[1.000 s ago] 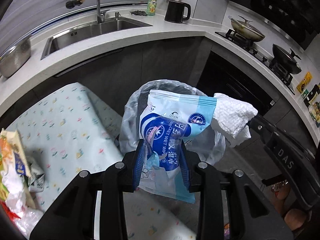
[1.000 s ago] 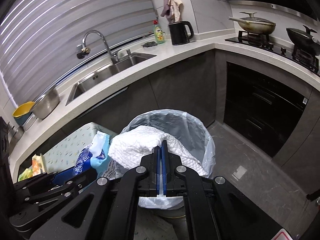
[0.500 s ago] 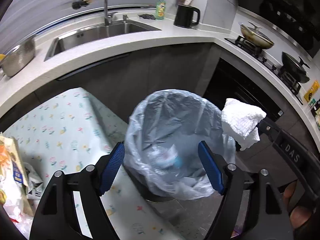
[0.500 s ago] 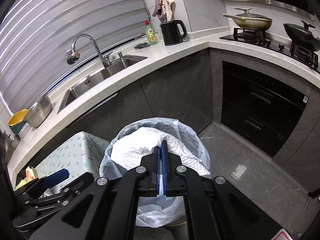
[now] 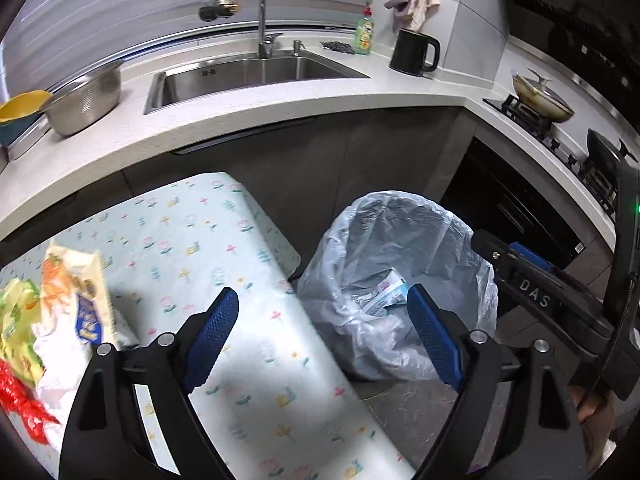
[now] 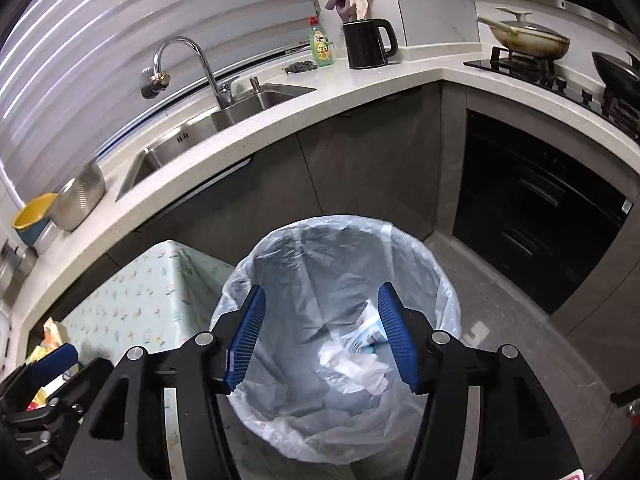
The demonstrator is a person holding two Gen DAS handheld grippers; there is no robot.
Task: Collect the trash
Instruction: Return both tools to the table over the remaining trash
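Translucent plastic lines the trash bin, which fills the lower centre of the right wrist view and sits at centre right in the left wrist view. Inside it, toward the right of the bin in the right wrist view, lie a blue-and-white wet wipes packet and a crumpled white paper towel; the two touch, though the liner's folds make it hard to say which lies on top.

Hovering over the bin's mouth, the right gripper has its blue pads apart with nothing between them; its jaws have just been opening. The left gripper stands wide and empty as well, its jaws having just been opening further. Its left pad sits over the table's floral cloth and its right pad over the bin's near edge.

At the left edge of the left wrist view, on the cloth, a heap of remaining trash shows: a yellow-and-orange snack bag, white crumpled paper and a bit of red wrapper. The heap is blurred, so single items are hard to separate.

Across the upper part of both views runs a white countertop with a steel sink and tap, a green bottle of dish soap, and a black kettle. A metal bowl stands at upper left.
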